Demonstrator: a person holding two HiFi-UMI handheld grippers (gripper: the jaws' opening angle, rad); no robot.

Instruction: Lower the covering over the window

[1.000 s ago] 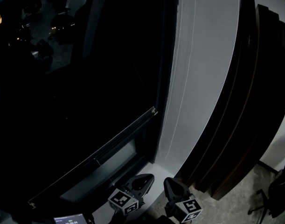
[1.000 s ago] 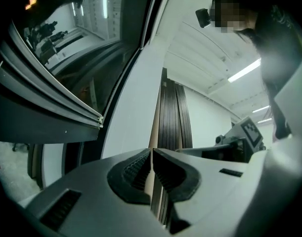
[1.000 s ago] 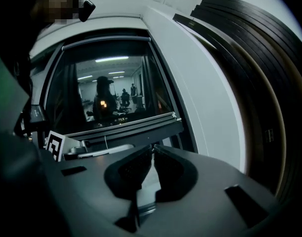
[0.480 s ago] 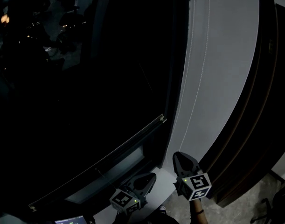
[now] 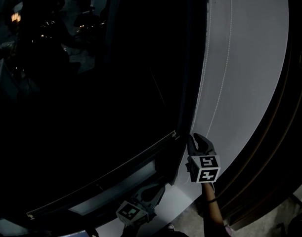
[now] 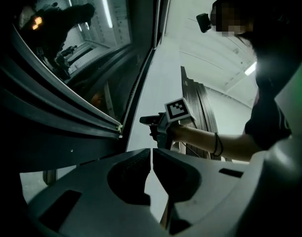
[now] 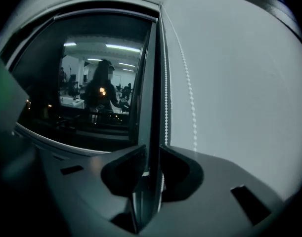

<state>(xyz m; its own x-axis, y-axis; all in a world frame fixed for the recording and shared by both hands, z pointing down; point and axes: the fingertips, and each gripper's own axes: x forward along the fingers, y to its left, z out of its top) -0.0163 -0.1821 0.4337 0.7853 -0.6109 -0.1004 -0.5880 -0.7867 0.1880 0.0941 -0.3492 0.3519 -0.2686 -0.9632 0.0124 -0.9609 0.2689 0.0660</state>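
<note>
Holding your right hand-held gripper [image 5: 196, 141] beside the dark window frame [image 5: 186, 83], you have its jaws slightly apart around the white beaded pull chain [image 7: 165, 98]. The dark covering's bottom rail [image 5: 160, 142] hangs low. Your left hand-held gripper [image 5: 151, 192] is closed, empty.

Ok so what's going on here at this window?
A person stands at a dark window with a gripper in each hand. The right gripper is up at the bead chain that hangs beside the frame, against the white wall. Its tongs are slightly apart with the chain running between them, apparently not clamped yet. The left gripper hangs lower down, tongs shut and empty.
</note>
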